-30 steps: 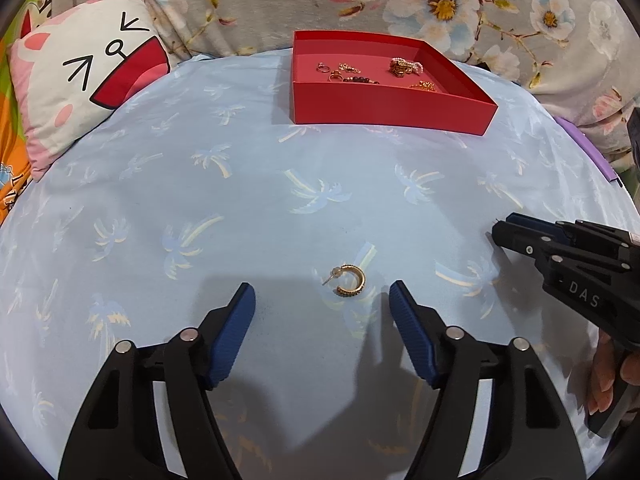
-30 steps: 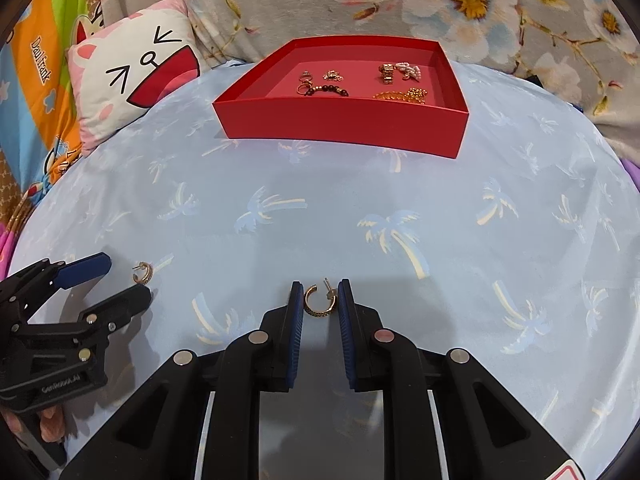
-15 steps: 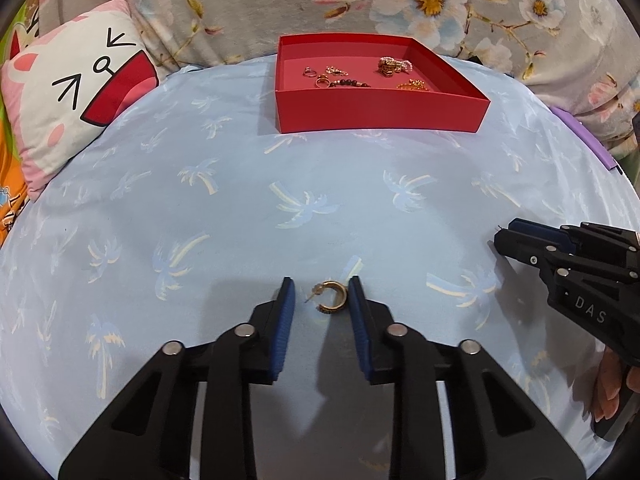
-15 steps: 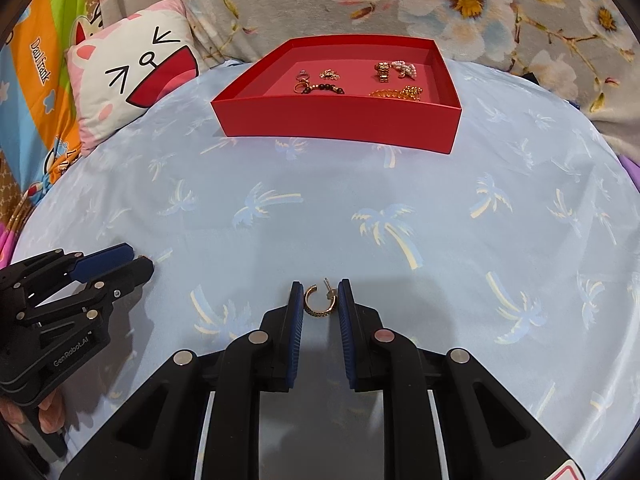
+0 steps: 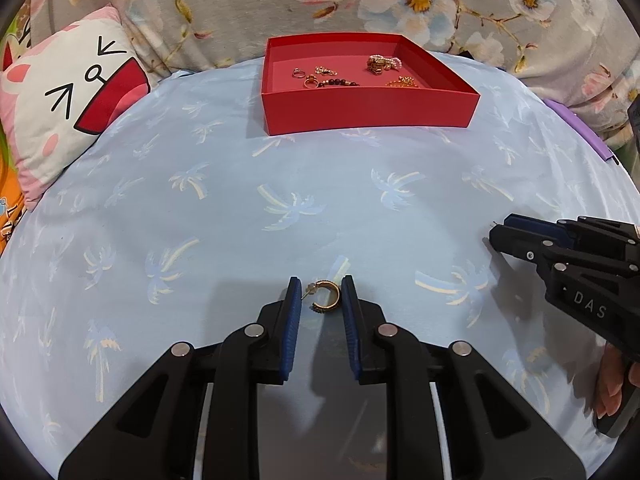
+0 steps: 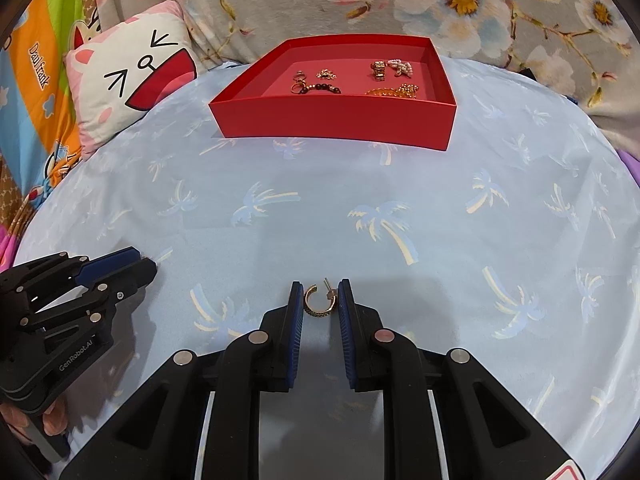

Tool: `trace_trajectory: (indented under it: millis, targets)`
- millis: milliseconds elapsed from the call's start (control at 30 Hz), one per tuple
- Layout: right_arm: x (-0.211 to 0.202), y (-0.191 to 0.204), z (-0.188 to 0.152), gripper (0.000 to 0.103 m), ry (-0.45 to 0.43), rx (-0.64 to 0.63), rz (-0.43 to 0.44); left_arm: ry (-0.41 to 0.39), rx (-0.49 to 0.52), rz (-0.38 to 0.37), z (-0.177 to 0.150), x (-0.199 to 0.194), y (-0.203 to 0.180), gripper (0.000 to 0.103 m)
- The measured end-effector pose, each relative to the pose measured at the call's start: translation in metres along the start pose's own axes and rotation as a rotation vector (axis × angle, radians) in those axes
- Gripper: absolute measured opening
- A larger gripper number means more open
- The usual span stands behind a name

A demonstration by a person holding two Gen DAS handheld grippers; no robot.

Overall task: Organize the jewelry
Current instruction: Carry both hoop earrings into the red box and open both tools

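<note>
I see each gripper, left (image 5: 320, 294) and right (image 6: 320, 298), closed on its own hoop (image 5: 326, 298) (image 6: 319, 300), with the tray (image 5: 368, 110) straight ahead, well apart.

The bed (image 5: 200, 208) is spread with a palm-print sheet — a red tray (image 5: 368, 108) is set well ahead of the tool, a cat pillow (image 5: 60, 108) ahead-left.

Tray (image 5: 368, 110) on bedsheet (image 5: 200, 220), pillow (image 5: 60, 112) left; earring (image 5: 326, 298) near, before tray
</note>
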State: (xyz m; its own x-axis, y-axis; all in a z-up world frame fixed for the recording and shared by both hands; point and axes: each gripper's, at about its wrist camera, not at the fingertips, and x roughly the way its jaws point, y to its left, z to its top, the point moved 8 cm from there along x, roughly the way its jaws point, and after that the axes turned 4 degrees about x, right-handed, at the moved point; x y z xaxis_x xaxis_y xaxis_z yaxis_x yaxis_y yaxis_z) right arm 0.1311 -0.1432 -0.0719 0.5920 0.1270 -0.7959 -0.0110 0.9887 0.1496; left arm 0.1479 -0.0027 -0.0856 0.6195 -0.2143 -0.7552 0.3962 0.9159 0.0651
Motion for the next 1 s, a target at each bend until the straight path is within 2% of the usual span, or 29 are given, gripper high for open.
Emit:
trace_trajectory:
  millis: [267, 467, 600, 733, 900, 1000]
  targets:
    - [-0.008, -0.005, 0.007, 0.016, -0.017, 0.015, 0.008, 0.007, -0.006, -0.028, 0.008, 0.002, -0.003, 0.019]
    - [-0.015, -0.012, 0.025, 0.016, -0.029, 0.027, 0.019, -0.014, 0.017, -0.015, 0.040, 0.002, 0.002, 0.019]
    - [-0.017, -0.026, 0.060, 0.016, -0.036, 0.038, 0.018, -0.047, 0.029, -0.007, 0.082, -0.001, 0.010, 0.020]
    - [-0.015, -0.039, 0.120, 0.016, -0.093, 0.038, -0.014, -0.106, 0.030, 0.021, 0.138, 0.002, 0.017, 0.020]
    - [0.012, -0.041, 0.181, 0.016, -0.107, 0.050, -0.017, -0.113, -0.011, 0.006, 0.195, 0.031, 0.022, 0.020]
    - [0.034, -0.041, 0.205, 0.016, -0.093, 0.065, -0.010, -0.112, -0.028, 0.020, 0.220, 0.055, 0.026, 0.020]
